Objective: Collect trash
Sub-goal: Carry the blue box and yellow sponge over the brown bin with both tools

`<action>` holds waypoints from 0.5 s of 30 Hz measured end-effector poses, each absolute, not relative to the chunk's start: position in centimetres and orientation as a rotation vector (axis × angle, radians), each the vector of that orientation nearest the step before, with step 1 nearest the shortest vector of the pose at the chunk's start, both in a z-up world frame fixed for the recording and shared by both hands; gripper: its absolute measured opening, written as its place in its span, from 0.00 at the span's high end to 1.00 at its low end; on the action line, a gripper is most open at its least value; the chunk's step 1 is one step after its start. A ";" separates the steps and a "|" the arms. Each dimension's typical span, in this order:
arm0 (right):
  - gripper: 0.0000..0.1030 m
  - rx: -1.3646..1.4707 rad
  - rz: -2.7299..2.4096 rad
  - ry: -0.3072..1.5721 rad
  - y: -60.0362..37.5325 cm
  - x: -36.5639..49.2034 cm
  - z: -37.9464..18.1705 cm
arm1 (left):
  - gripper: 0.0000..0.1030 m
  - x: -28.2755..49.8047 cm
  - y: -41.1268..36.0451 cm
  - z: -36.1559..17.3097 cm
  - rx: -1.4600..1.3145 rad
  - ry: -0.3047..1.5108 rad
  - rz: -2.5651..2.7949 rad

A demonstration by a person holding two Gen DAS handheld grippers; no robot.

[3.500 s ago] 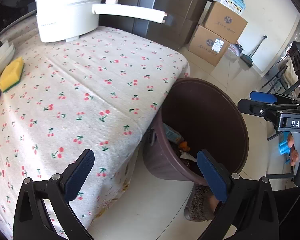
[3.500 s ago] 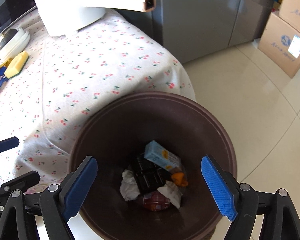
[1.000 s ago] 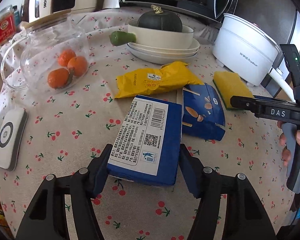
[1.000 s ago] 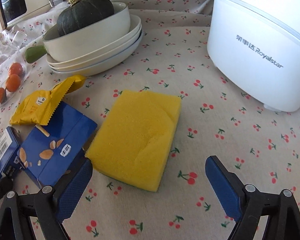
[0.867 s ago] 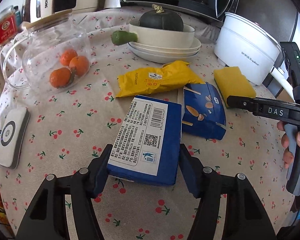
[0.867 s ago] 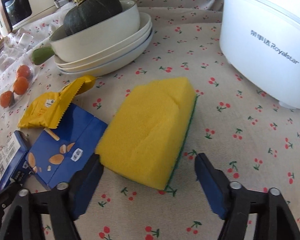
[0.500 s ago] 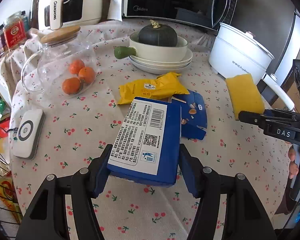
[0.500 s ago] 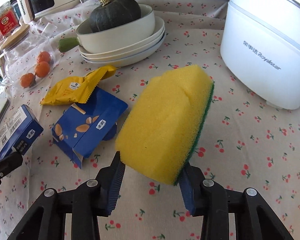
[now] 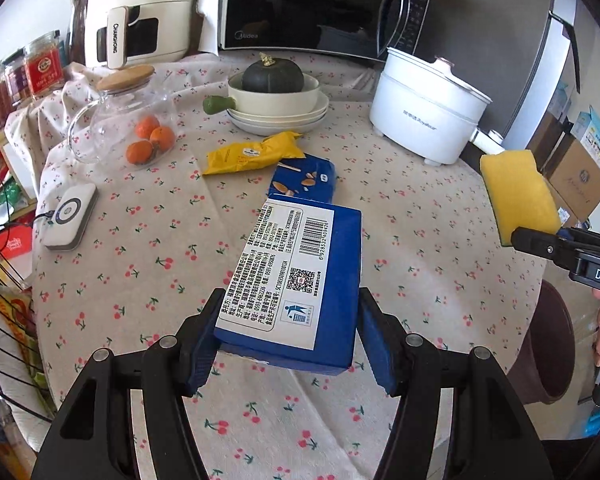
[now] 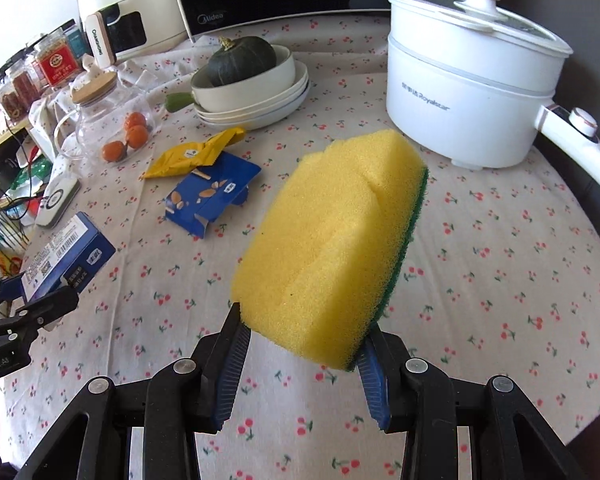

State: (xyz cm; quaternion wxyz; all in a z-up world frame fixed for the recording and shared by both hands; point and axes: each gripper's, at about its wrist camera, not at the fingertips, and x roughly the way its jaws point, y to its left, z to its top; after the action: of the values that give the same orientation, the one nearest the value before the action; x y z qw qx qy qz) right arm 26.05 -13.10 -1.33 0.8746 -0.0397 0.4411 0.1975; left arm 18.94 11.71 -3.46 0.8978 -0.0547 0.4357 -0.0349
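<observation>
The blue box (image 9: 300,276) hangs over the near table (image 9: 440,248), clamped in the left gripper (image 9: 288,344); the sponge (image 10: 332,248) is squeezed in the right gripper (image 10: 300,360), held only by its near end — it could slip free. Only the left view shows the brown bin (image 9: 552,344), near right — the right view shows the sponge's green backing.
</observation>
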 end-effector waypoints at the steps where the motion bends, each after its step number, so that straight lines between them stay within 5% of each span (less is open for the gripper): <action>1: 0.56 -0.088 0.410 0.917 -13.5 25.3 -1.3 | 0.36 18.5 11.2 -3.4 -0.104 0.902 -0.075; 15: 0.56 -0.056 0.375 0.909 -19.1 17.7 -1.9 | 0.36 13.7 5.7 -3.2 -0.112 0.901 -0.168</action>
State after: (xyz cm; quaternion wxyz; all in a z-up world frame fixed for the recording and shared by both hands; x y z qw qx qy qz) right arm 17.72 -19.14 -1.89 0.8810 -0.0267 0.4366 0.1802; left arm 13.73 5.69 -3.22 0.8953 -0.0542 0.4345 -0.0813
